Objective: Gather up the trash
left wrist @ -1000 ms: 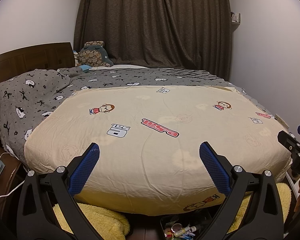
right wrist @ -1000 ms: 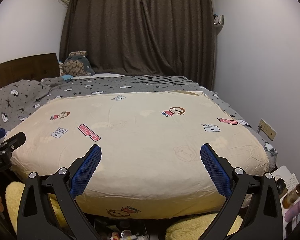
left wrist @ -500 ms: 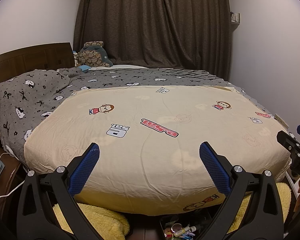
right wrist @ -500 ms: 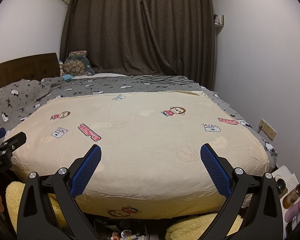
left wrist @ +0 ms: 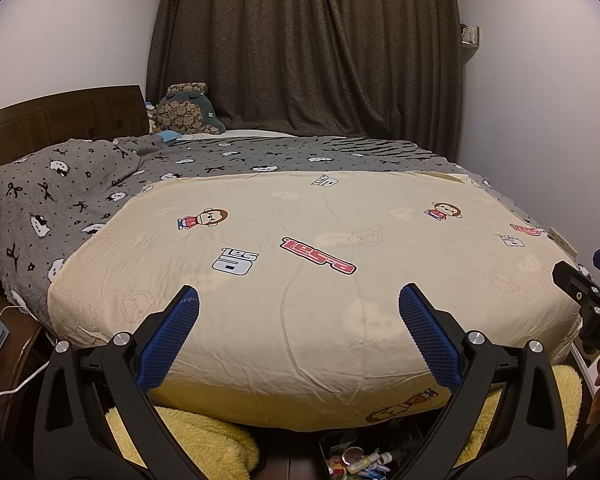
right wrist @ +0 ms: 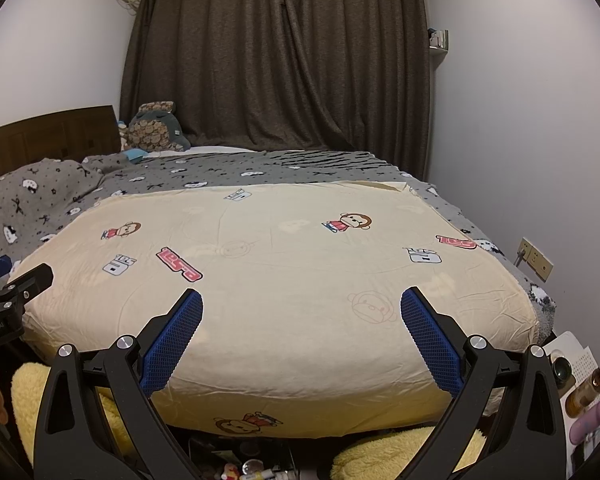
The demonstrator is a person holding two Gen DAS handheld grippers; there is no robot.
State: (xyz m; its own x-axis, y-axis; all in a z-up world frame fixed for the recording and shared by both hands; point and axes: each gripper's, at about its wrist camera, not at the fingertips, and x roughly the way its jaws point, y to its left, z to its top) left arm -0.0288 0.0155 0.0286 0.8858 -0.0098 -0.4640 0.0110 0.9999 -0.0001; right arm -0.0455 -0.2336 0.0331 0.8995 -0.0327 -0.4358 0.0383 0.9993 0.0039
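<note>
My left gripper is open and empty, held over the near edge of a bed with a cream cartoon-print quilt. My right gripper is open and empty too, over the same quilt. Each gripper shows at the side of the other's view: the right one and the left one. I see no loose trash on the quilt. A dark box of small bottles and bits sits on the floor below the bed's foot, also in the right wrist view.
A grey patterned blanket covers the bed's far and left part, with a plush toy by the wooden headboard. Dark curtains hang behind. Yellow fluffy cloth lies under the bed's foot. Bottles stand on a shelf at right.
</note>
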